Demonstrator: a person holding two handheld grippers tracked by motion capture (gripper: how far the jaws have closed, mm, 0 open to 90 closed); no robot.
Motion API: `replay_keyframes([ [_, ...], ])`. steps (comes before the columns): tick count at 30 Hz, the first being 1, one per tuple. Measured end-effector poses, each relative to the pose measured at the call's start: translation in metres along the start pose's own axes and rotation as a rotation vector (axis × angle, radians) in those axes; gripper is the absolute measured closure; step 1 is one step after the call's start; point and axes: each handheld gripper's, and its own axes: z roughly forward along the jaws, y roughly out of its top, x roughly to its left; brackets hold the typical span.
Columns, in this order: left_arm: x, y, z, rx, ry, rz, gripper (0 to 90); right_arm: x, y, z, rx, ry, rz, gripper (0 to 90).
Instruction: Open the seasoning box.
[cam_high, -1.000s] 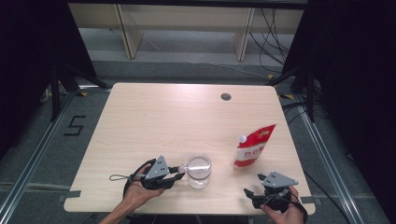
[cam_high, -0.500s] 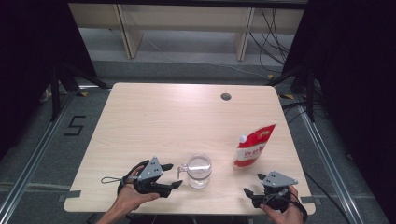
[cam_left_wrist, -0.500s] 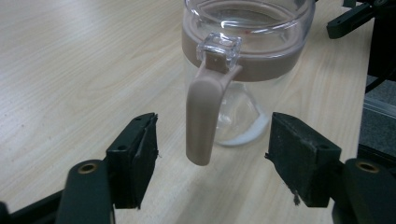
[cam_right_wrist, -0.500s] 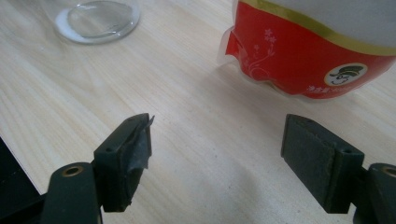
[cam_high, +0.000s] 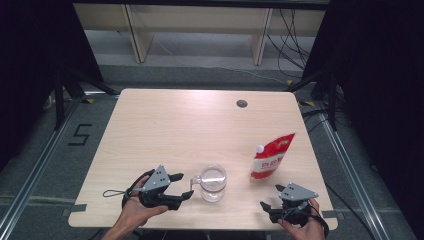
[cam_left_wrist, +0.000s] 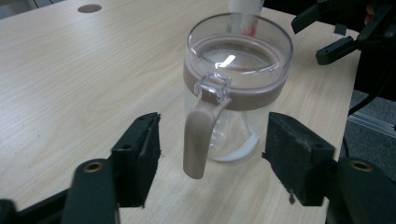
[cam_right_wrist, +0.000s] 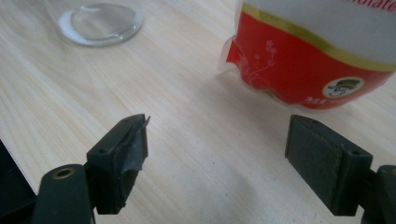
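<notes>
A clear glass jar (cam_high: 213, 182) with a brown collar, a clear lid and a brown handle (cam_left_wrist: 198, 135) stands near the table's front edge. My left gripper (cam_high: 186, 186) sits just left of it, open. The handle hangs between the two jaws with a gap on each side. Those jaws let go wide and have just been closing a little. A red and white spouted pouch (cam_high: 270, 157) stands upright to the jar's right. My right gripper (cam_high: 270, 196) rests open at the front right, facing the pouch (cam_right_wrist: 317, 60) with bare wood between its jaws (cam_right_wrist: 217, 154).
The light wooden table (cam_high: 175, 130) has a round cable hole (cam_high: 242, 103) at the back right. The jar's glass base (cam_right_wrist: 100, 21) lies to the far left in the right gripper view. Dark stands and cables line the floor around the table.
My left gripper has released the jar's handle, opened its jaws and drawn back slightly to the left. The jar, the pouch and the right gripper have stayed put.
</notes>
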Motion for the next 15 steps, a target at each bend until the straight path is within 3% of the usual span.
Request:
replay_keyframes([
  [1, 0.0000, 0.0000, 0.0000, 0.000, 0.000, 0.000, 40.9, 0.0000, 0.0000, 0.0000, 0.000, 0.000, 0.000, 21.8],
  [2, 0.0008, 0.0019, -0.0020, -0.024, 0.018, 0.033, 44.9, 0.0003, 0.0001, -0.0012, -0.017, -0.006, -0.001, 20.3],
  [4, 0.0002, 0.0020, -0.0025, -0.038, 0.038, 0.023, 48.9, 0.0000, 0.0002, -0.0014, -0.019, -0.007, -0.003, 18.9],
  [5, 0.0003, 0.0017, -0.0026, -0.045, 0.047, 0.017, 55.4, 0.0002, 0.0006, -0.0012, -0.020, -0.005, -0.003, 18.3],
  [6, 0.0021, 0.0018, -0.0034, -0.042, 0.045, 0.038, 59.9, 0.0004, 0.0009, -0.0012, -0.021, -0.007, -0.009, 18.7],
  [7, 0.0013, 0.0011, -0.0040, -0.049, 0.051, 0.007, 64.5, 0.0004, 0.0012, -0.0013, -0.022, -0.008, -0.018, 19.2],
  [8, 0.0029, 0.0014, -0.0047, -0.059, 0.045, 0.022, 74.1, 0.0016, 0.0026, -0.0012, -0.021, -0.005, -0.024, 20.8],
  [15, 0.0006, 0.0049, -0.0043, -0.073, 0.059, -0.004, 88.7, 0.0057, 0.0042, -0.0006, -0.017, 0.016, -0.051, 28.6],
])
